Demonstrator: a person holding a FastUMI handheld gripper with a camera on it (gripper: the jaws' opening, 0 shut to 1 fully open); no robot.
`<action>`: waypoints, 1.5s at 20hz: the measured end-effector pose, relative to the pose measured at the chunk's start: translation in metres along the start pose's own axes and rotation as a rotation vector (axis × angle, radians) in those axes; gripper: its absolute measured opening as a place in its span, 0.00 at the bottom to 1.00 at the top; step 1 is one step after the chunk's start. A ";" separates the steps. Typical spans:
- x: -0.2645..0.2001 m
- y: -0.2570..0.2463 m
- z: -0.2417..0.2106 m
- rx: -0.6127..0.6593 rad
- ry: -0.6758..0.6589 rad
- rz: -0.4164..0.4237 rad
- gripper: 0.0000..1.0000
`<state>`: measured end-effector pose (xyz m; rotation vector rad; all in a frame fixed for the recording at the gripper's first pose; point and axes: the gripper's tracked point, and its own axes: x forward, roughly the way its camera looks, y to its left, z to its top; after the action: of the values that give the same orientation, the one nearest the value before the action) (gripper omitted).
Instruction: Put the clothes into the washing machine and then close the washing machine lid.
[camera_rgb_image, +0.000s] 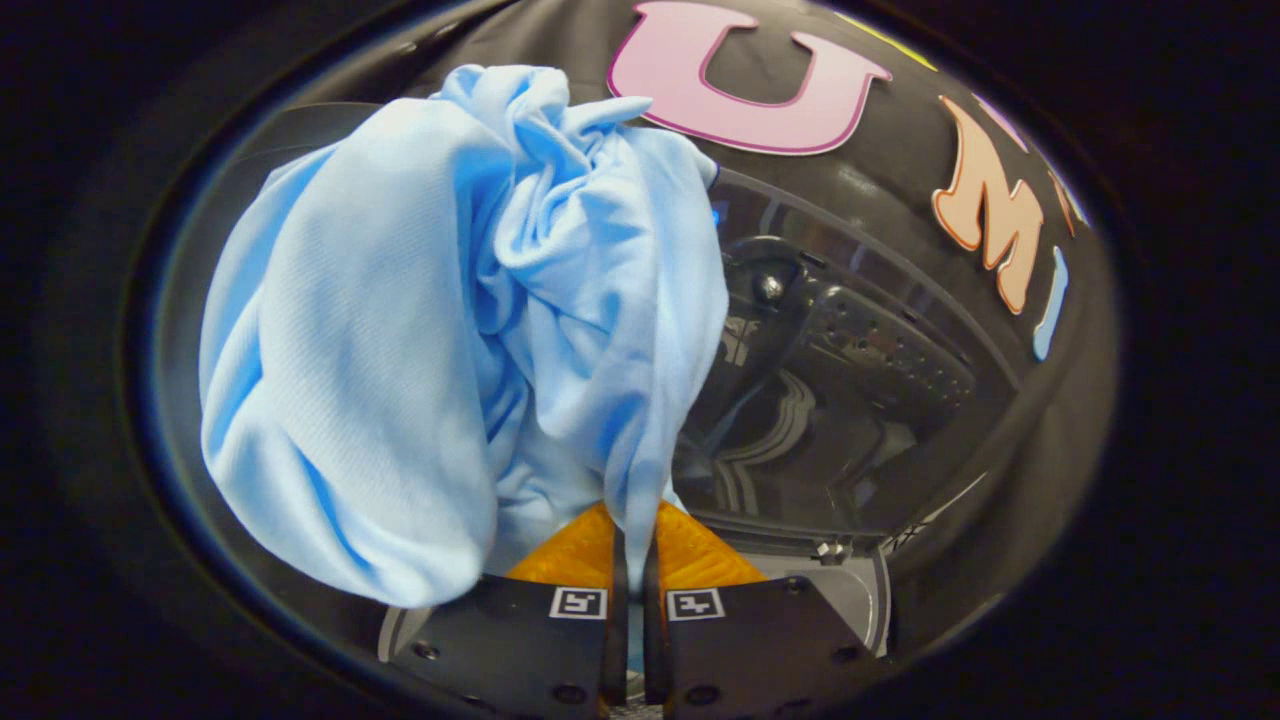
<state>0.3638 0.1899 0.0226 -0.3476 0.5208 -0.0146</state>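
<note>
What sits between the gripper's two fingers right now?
A fold of the light blue garment, pinched between the gripper fingers in the gripper view; the rest bunches ahead of the washing machine lid.

- A black cloth wall (560, 30) stands beyond the fingers, forming the booth's backdrop.
- Bright light glints off dark, glossy surfaces ahead of the fingers.

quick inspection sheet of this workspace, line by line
surface: nothing seen
job's things: crumpled light blue cloth garment hangs bunched beyond the fingers; dark washing machine with its glossy perforated drum lies beyond and beside it, opening uncovered
clutter: nothing seen
grippers: gripper shut on the garment, a fold pinched between both fingers
cables: nothing seen
surroundings: black cloth booth wall behind the machine
</note>
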 end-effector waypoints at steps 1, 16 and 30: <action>-0.002 -0.004 -0.003 0.005 0.007 -0.003 0.08; -0.040 -0.050 -0.068 -0.013 0.104 -0.085 0.07; -0.075 -0.112 -0.130 0.003 0.198 -0.211 0.01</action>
<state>0.2436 0.0500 -0.0096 -0.3991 0.6779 -0.2565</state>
